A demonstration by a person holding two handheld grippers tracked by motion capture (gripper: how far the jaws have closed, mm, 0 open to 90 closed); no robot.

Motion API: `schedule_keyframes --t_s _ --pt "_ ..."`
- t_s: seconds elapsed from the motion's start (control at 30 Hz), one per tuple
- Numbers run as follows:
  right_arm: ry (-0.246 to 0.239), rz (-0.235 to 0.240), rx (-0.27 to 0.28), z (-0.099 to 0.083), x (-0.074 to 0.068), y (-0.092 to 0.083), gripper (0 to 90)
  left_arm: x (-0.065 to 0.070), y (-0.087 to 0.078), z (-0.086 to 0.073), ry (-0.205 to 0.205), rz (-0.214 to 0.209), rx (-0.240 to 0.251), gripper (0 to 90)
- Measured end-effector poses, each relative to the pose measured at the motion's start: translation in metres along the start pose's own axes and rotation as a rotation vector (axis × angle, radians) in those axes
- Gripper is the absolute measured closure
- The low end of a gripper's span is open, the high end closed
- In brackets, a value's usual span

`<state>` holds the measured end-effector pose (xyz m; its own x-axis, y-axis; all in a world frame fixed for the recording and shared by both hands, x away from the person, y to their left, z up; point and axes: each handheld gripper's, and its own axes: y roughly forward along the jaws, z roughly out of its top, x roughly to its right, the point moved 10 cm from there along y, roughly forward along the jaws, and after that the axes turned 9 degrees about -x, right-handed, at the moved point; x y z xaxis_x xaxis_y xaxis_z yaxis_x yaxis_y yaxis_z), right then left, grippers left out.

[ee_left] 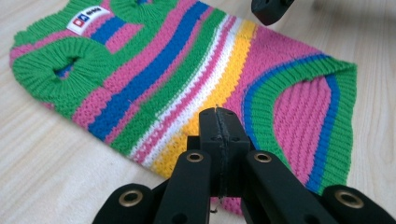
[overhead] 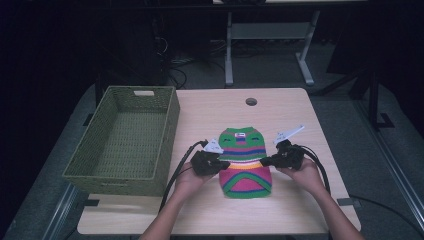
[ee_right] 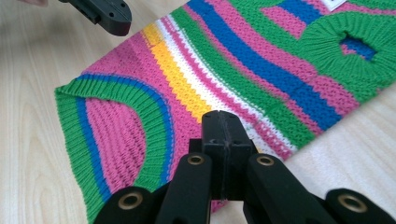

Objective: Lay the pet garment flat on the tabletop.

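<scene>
Flanking one sweater [overhead: 245,161], two grippers

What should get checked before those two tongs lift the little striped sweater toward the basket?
1. Left tongs shut at the striped sweater's edge: ok.
2. Right tongs shut at the opposite edge: ok.
3. Knit truly pinched between the pads: cannot tell, the jaws hide it.
4. Sweater lying flat on the table: ok.
5. Green basket open and upright beside it: ok.
6. Cables off the sweater: ok.
</scene>
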<state>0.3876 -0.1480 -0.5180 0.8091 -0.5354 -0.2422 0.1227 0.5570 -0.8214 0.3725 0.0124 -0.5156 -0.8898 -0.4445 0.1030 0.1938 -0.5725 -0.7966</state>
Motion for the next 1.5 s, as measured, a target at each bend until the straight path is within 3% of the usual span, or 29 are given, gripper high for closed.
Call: schedule_keyframes --t_s 0.23,0.33,0.63,1.3,1.43,1.5 --pt "-0.006 -0.029 -0.063 -0.012 -0.002 0.006 89.8 0.005 0.007 -0.003 0.02 -0.005 -0.047 90.0" --pt "-0.013 -0.032 -0.085 -0.014 -0.003 0.012 89.8 0.001 0.014 -0.011 0.003 -0.003 -0.109 90.0" --pt "-0.027 -0.017 -0.078 -0.007 -0.01 0.023 89.8 -0.014 0.01 -0.017 -0.032 0.025 -0.116 90.0" --pt "0.001 0.019 -0.057 -0.006 -0.007 0.024 89.5 -0.012 0.01 -0.017 -0.04 0.026 -0.104 89.8" --pt "0.009 0.044 -0.003 0.0 -0.01 0.018 79.9 -0.009 0.005 -0.015 -0.031 0.024 -0.088 84.2" --pt "0.007 0.028 0.008 0.002 -0.01 0.016 75.0 -0.009 0.002 -0.014 -0.033 0.033 -0.065 80.7"
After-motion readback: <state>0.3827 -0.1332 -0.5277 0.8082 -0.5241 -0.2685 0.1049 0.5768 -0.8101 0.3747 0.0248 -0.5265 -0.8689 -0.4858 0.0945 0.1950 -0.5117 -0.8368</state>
